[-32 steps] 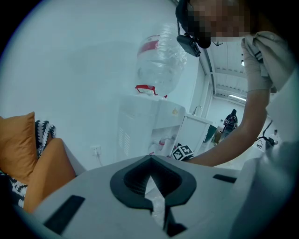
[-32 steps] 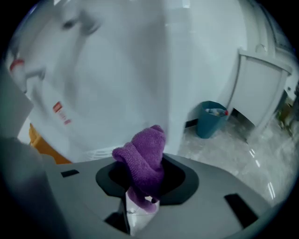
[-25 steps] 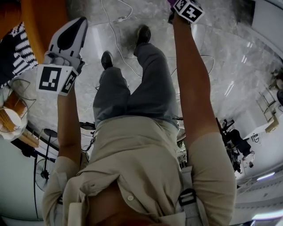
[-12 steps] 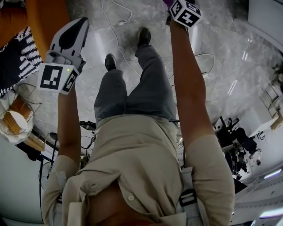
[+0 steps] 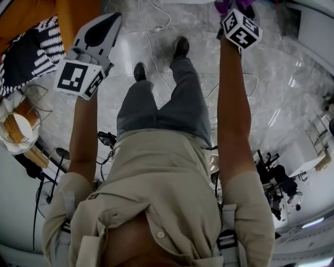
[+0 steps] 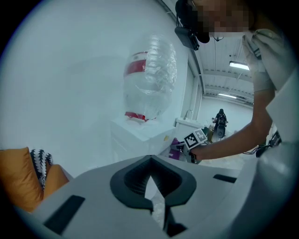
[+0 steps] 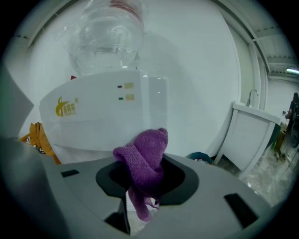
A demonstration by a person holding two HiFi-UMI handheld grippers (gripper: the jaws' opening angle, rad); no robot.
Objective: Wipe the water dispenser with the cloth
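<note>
The water dispenser is a white box with a clear bottle upturned on top; it fills the right gripper view just ahead of the jaws. A purple cloth bunches out of my right gripper, which is shut on it. In the head view that gripper reaches forward at the top right, with the cloth at its tip. My left gripper is raised at the upper left, shut with nothing in it. From the left gripper I see the dispenser, its bottle and the right gripper's marker cube.
An orange sofa with a black-and-white striped cloth stands at the left, with a wire basket below it. Cables run over the marble floor by the person's feet. A white cabinet with a tap stands right of the dispenser.
In the head view both grippers have shifted to the right and slightly lower. More of the purple cloth shows at the top edge. Both stay shut.
</note>
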